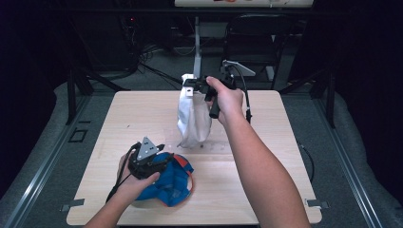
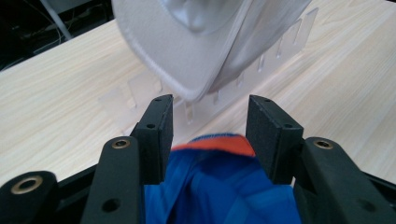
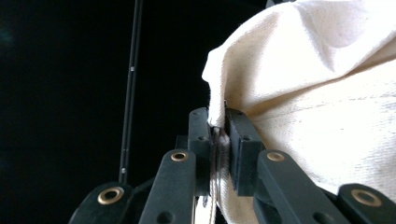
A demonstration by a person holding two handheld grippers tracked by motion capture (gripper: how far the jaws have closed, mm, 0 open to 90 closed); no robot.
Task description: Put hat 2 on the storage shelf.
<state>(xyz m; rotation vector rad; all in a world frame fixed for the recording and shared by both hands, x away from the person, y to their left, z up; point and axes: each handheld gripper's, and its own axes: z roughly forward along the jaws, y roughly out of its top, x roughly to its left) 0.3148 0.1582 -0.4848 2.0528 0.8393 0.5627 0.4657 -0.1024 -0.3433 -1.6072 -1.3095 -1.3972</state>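
Hanging white cap pinched in right gripper, left gripper open above blue cap near table edge.

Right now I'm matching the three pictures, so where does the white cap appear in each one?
High view: the white cap hangs at table centre, pinched by the right gripper.
Left gripper view: top centre, above the clear slotted rack.
Right gripper view: right half, edge clamped between the jaws.
Shared landmark: the blue cap shows in the high and left gripper views.
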